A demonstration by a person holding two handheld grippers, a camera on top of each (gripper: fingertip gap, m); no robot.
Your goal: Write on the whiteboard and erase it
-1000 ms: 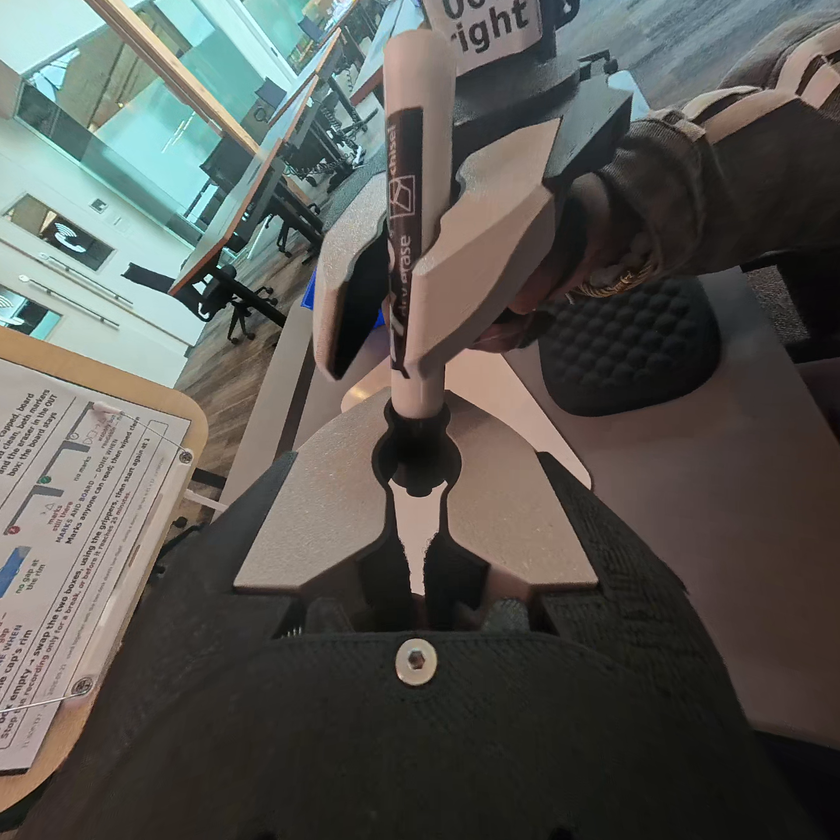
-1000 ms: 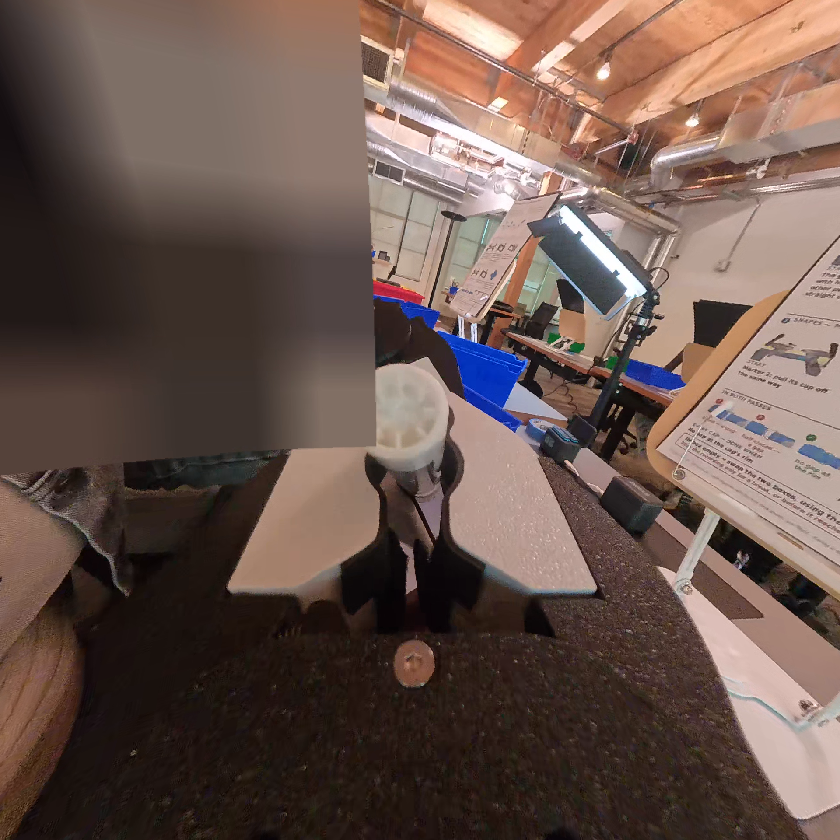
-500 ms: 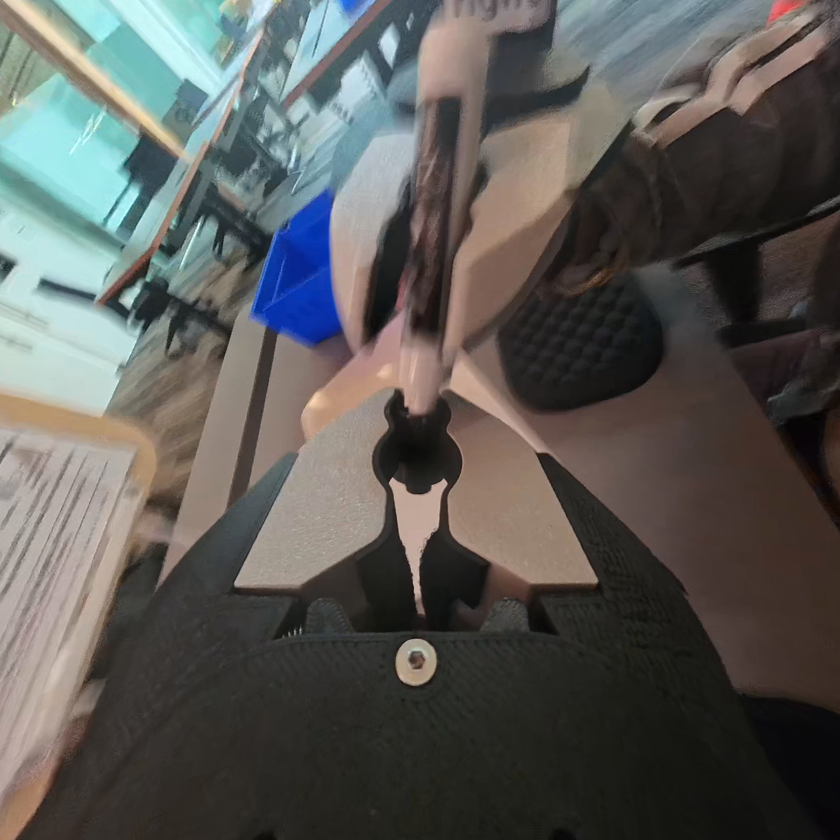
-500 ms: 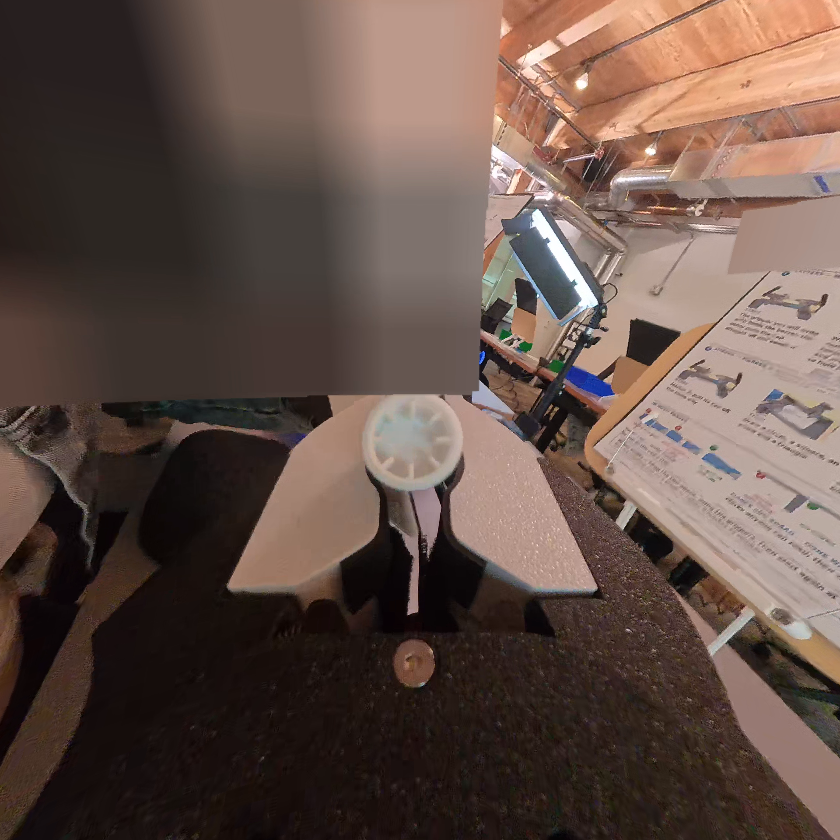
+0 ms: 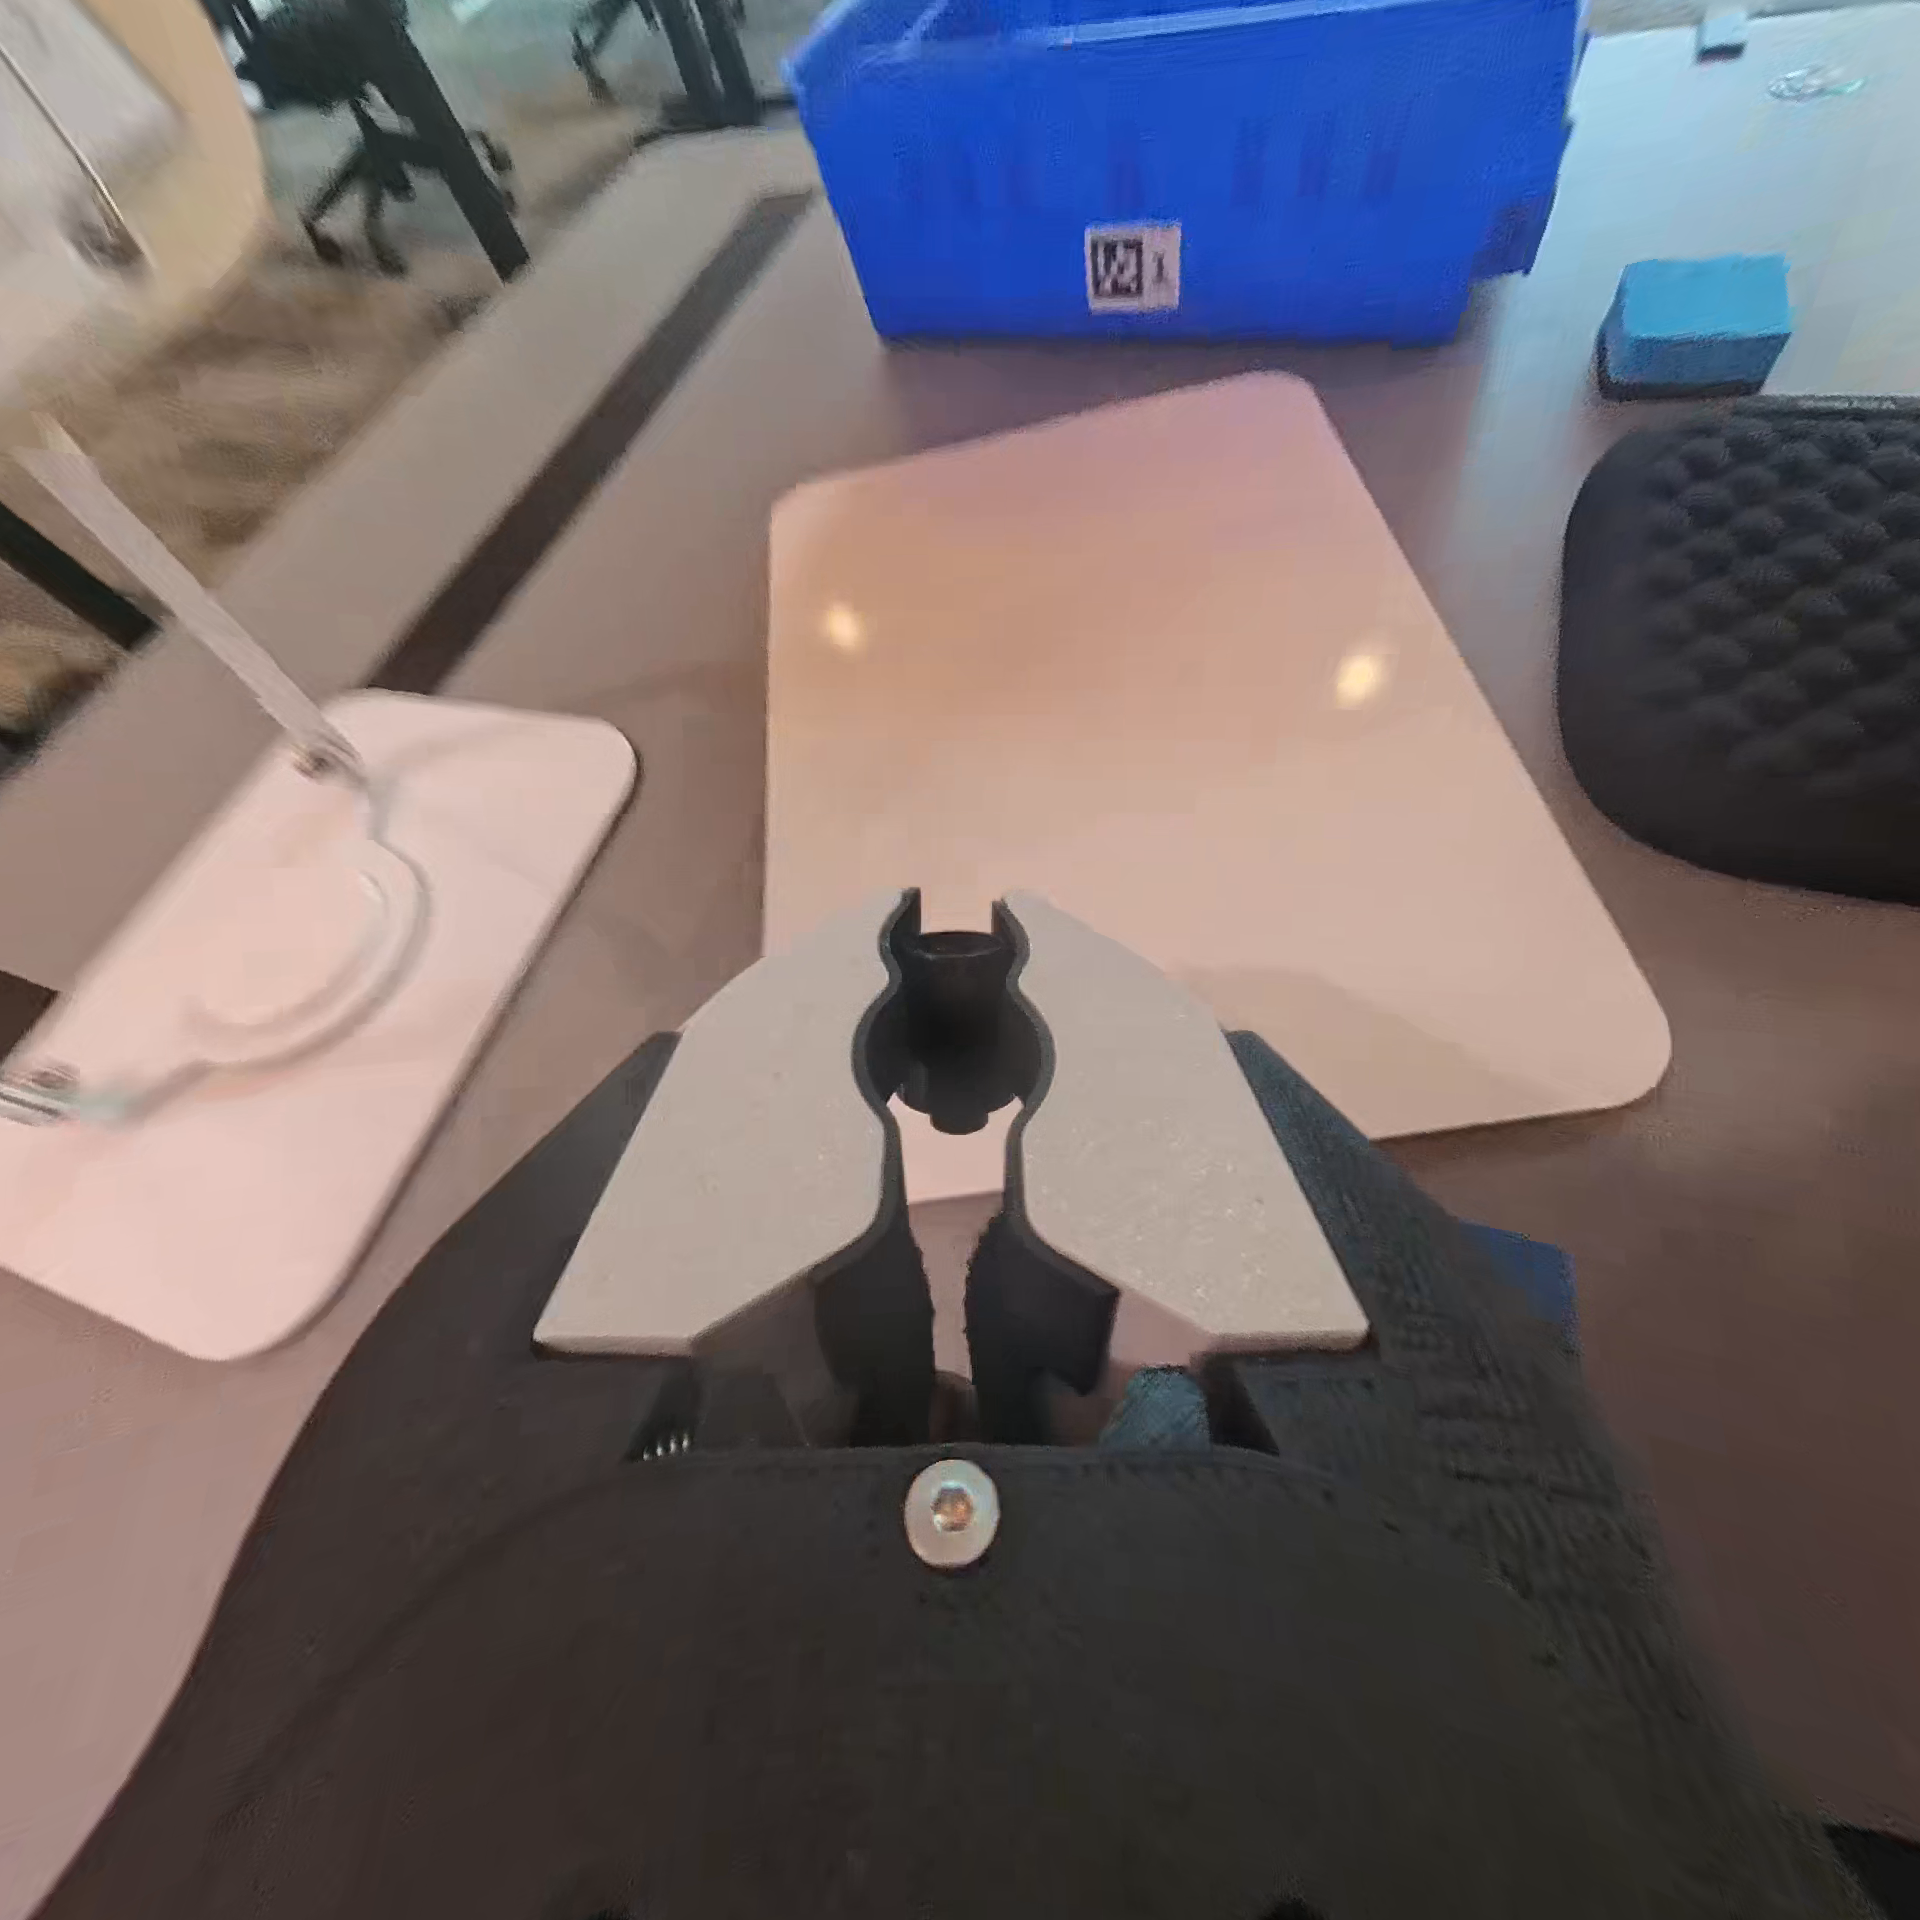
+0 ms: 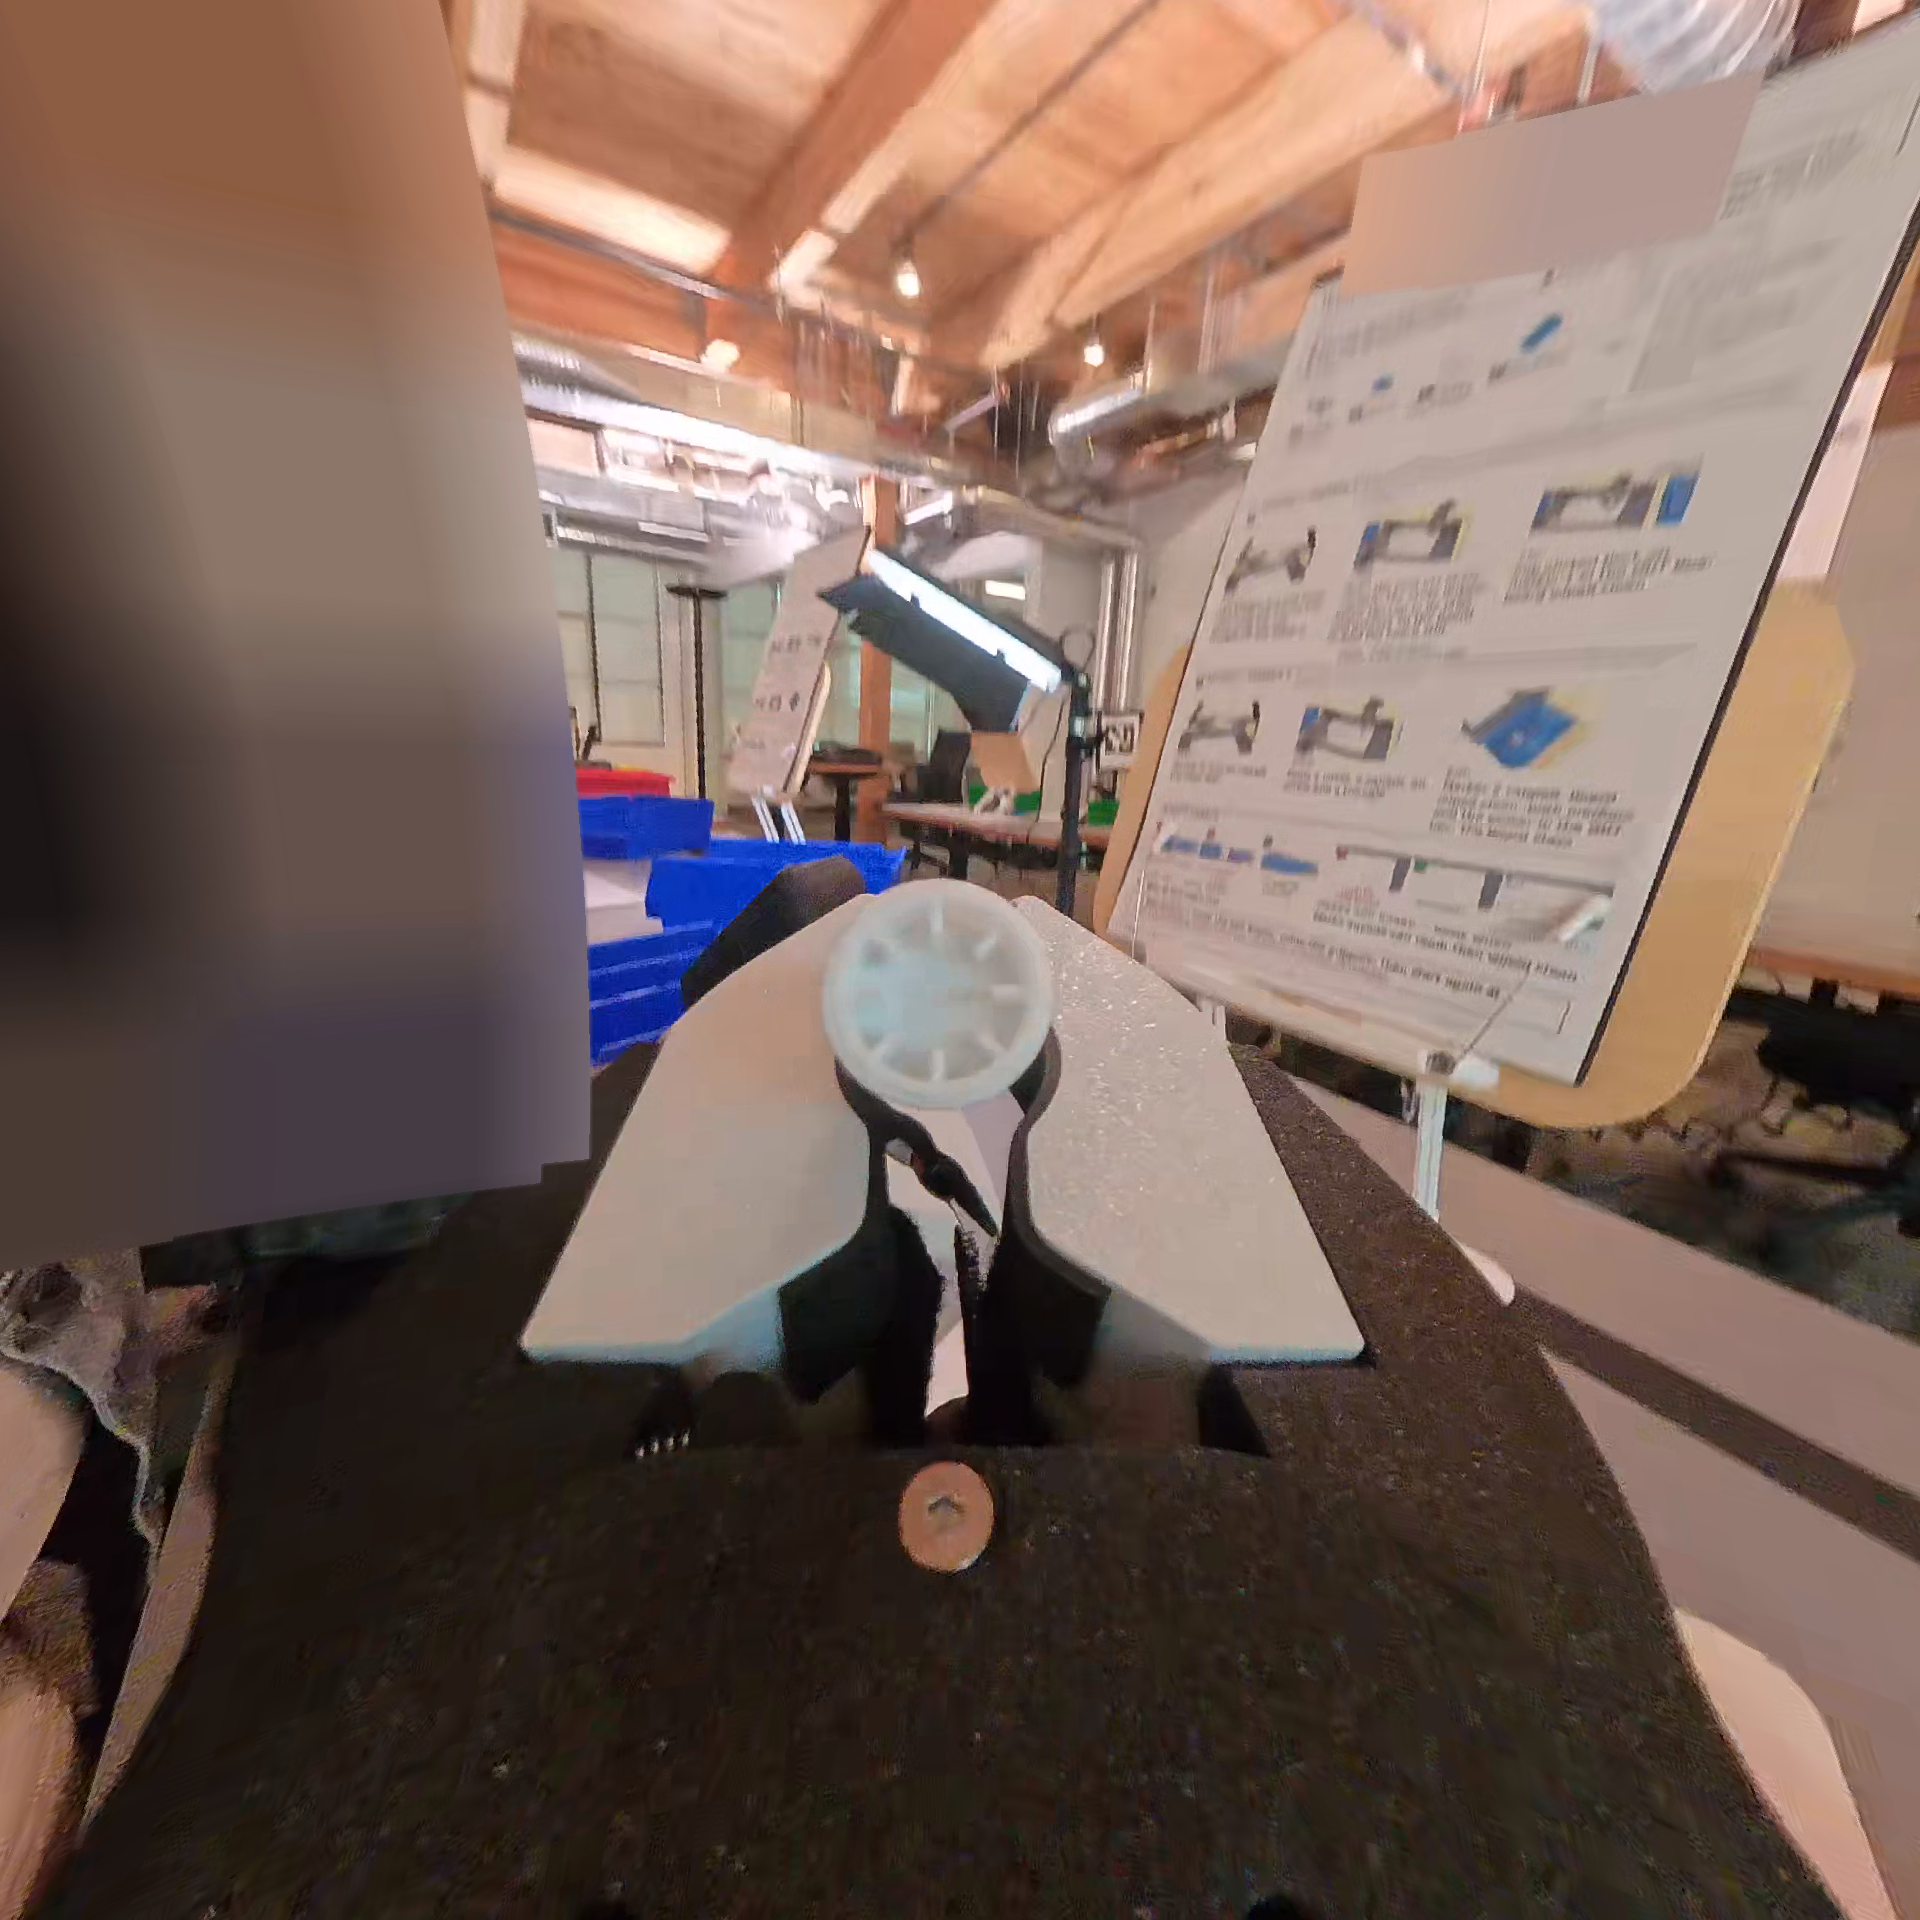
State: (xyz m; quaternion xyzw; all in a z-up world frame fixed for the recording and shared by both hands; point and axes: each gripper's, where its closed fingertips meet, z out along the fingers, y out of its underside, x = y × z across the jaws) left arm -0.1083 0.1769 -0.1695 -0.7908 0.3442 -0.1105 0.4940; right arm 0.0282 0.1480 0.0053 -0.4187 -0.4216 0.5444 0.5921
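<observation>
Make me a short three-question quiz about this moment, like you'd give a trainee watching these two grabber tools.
1. True or false: the left gripper is shut on the black marker cap.
2. What does the right gripper hold? A) the blue eraser B) the white marker, seen end-on C) nothing
3. Fill in: the blue eraser lies on the table beside the blue ____.

Key:
1. True; the cap sits in the notch between the closed fingers, above the unmarked whiteboard.
2. B; the white marker is clamped, its ribbed rear end towards the camera.
3. bin
</observation>
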